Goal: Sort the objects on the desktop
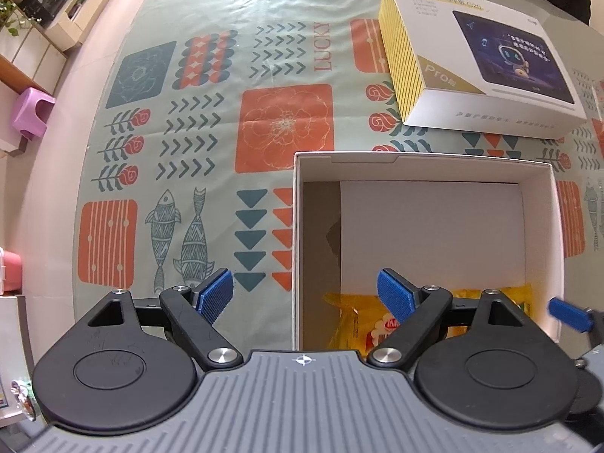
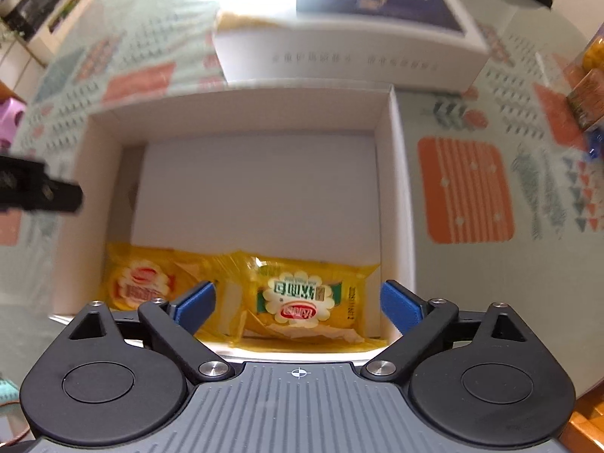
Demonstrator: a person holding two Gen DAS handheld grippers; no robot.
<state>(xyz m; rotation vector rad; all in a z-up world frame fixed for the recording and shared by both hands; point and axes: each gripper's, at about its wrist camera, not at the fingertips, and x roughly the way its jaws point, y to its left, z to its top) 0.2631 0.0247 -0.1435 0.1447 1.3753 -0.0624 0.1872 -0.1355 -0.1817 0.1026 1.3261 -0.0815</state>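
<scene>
My right gripper [image 2: 298, 304] hangs over the white box [image 2: 396, 188], jaws wide apart, holding nothing. Two yellow snack packs [image 2: 302, 298] already lie inside, along the near wall at 6 o'clock. My left gripper [image 1: 304, 294] is open and empty too, above the box's left wall. More snacks [image 2: 589, 94] wait on the table [image 2: 472, 283] at 2 o'clock, so I think sorting is partly done.
</scene>
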